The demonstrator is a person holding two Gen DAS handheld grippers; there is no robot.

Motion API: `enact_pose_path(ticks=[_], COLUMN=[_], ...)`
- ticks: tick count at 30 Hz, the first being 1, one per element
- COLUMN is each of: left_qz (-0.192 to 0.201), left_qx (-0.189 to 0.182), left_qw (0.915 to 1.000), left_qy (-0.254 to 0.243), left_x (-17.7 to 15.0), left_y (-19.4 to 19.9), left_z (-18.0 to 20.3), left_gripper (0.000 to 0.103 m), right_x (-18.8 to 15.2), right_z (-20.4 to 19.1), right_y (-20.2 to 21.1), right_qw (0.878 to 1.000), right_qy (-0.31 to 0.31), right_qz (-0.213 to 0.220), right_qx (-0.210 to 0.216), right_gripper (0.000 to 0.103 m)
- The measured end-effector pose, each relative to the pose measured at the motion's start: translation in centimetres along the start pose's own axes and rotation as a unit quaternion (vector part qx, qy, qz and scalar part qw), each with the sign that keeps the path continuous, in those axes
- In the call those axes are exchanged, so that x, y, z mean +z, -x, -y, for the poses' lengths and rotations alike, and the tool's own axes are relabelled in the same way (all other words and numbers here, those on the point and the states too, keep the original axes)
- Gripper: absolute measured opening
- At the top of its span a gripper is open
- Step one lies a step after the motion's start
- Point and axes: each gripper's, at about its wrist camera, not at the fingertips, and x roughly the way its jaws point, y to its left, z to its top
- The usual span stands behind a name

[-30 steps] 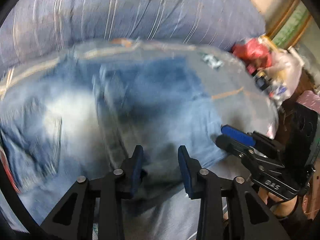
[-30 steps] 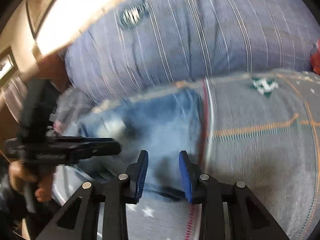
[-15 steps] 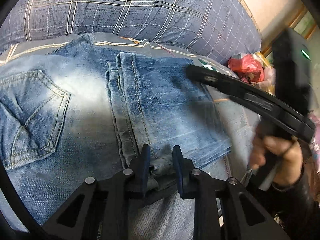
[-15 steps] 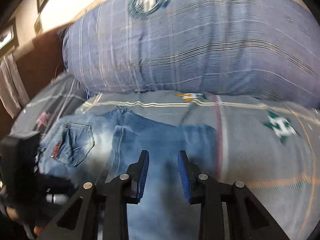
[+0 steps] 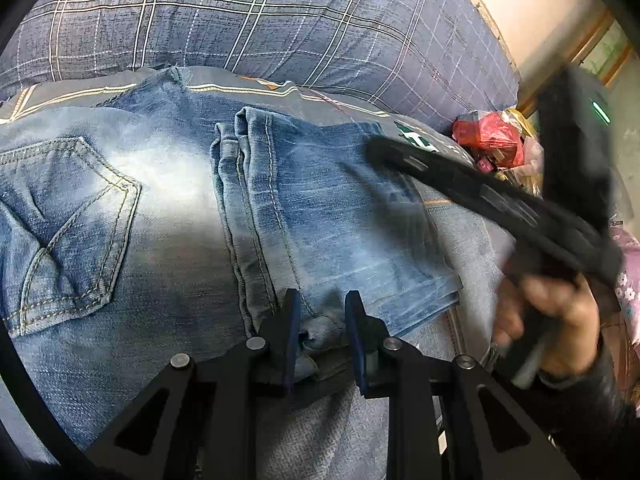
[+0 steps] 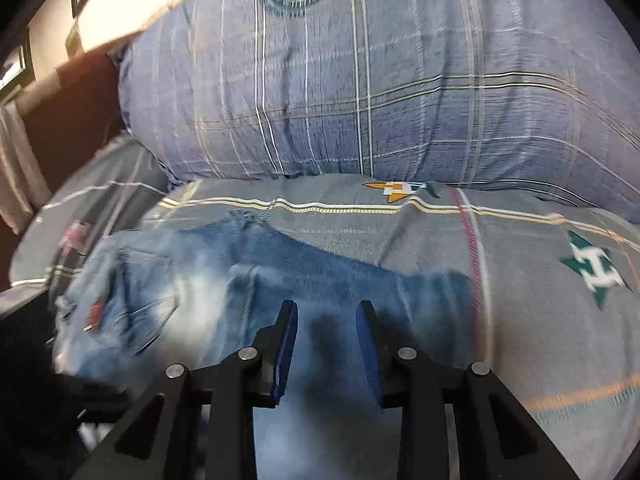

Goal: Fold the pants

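Pants (image 5: pixel 168 216) lie folded on patterned bedsheet (image 6: pixel 540 320) below plaid pillow (image 6: pixel 380 80).

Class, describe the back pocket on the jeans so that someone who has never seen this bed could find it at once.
Start at the big blue plaid pillow at the back of the bed; the jeans lie folded just in front of it. The back pocket sits on their left part, beside a pale faded patch. Its pointed outline of double stitching sets it apart from the plain folded leg to its right.
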Motion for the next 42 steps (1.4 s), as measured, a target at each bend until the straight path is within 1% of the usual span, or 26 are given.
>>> enact_pose_path(ticks=[2,4,6,7,8,9,10,12,14,16,19,20,21,22,24,27,29,32,34,38,40,42], left_qz=[-0.001,0.0,-0.001,-0.001,-0.005,-0.007,-0.009,-0.011,-0.003,0.002,-0.003,-0.005,-0.006,-0.005,-0.004,-0.003,-0.001,-0.002,0.005,0.027,0.031,0.037], left_qx=[0.007,0.017,0.025,0.03,0.034,0.038,0.041,0.048,0.049,0.055,0.07,0.072,0.073,0.073,0.078,0.086,0.088,0.085,0.086,0.098,0.111,0.132], left_qw=[1.0,0.9998,0.9996,0.9995,0.9993,0.9992,0.999,0.9987,0.9987,0.9985,0.9975,0.9973,0.9973,0.9973,0.9969,0.9962,0.9959,0.9963,0.9963,0.9947,0.9932,0.9904], left_qy=[-0.001,-0.006,-0.008,-0.01,-0.012,-0.013,-0.013,-0.012,-0.008,-0.007,-0.011,-0.01,-0.008,-0.007,-0.008,-0.014,-0.016,-0.012,-0.001,0.016,0.018,0.018], left_x=[0.1,0.1,0.1,0.2,0.3,0.5,0.6,0.8,0.9,0.8,0.4,0.3,0.2,0.0,-0.1,-0.4,-0.4,-0.2,0.1,0.6,0.6,0.5], left_y=[-0.1,-0.2,-0.3,-0.3,-0.3,-0.3,-0.3,0.2,1.0,1.6,1.6,1.5,1.3,1.2,1.0,0.5,0.4,0.8,1.8,5.0,6.2,7.6], left_z=[0.2,0.6,0.9,1.1,1.2,1.3,1.5,1.7,1.7,1.7,1.6,1.5,1.4,1.4,1.3,1.4,1.4,1.4,1.1,-0.2,-1.0,-2.2], left_gripper=[0.024,0.024,0.024,0.024,0.024,0.024,0.024,0.025,0.025,0.025,0.025,0.025,0.025,0.026,0.027,0.031,0.031,0.031,0.033,0.034,0.034,0.034], right_x=[-0.9,-3.0,-5.0,-6.4,-7.3,-7.7,-7.8,-7.4,-7.0,-6.9,-6.9,-6.9,-7.0,-7.0,-7.3,-7.8,-8.3,-8.3,-8.0,-7.6,-7.4,-7.2], right_z=[0.1,0.1,0.0,0.0,-0.2,-0.3,-0.6,-0.7,-0.7,-1.1,-2.1,-2.2,-2.2,-2.4,-2.6,-2.8,-2.6,-2.8,-2.8,-3.3,-3.8,-4.5], right_y=[1.7,2.9,2.7,1.5,1.7,1.9,2.0,2.3,2.9,3.5,4.3,4.5,4.5,4.5,4.7,3.7,3.1,3.0,3.3,4.0,4.3,4.6], right_qw=[1.0,1.0,1.0,0.999,1.0,0.999,0.999,0.999,0.999,0.999,0.999,0.999,0.999,0.999,0.999,0.999,0.998,0.998,0.998,0.998,0.998,0.998], right_qy=[-0.009,-0.011,-0.004,0.001,0.019,0.031,0.04,0.027,0.018,0.02,0.026,0.027,0.028,0.031,0.033,0.033,0.036,0.039,0.038,0.041,0.042,0.046], right_qz=[0.003,0.0,-0.02,-0.043,-0.008,0.001,0.004,-0.007,-0.015,-0.01,-0.004,-0.006,-0.004,0.0,0.003,-0.011,-0.021,-0.02,-0.02,-0.015,-0.012,-0.007], right_qx=[0.003,-0.002,-0.017,-0.022,-0.023,-0.025,-0.03,-0.033,-0.027,-0.027,-0.028,-0.028,-0.029,-0.032,-0.038,-0.042,-0.047,-0.052,-0.053,-0.052,-0.051,-0.044], right_gripper=[0.034,0.034,0.035,0.035,0.035,0.035,0.035,0.035,0.035,0.035,0.037,0.044,0.059,0.063,0.064,0.064,0.064,0.064,0.064,0.064,0.064,0.064])
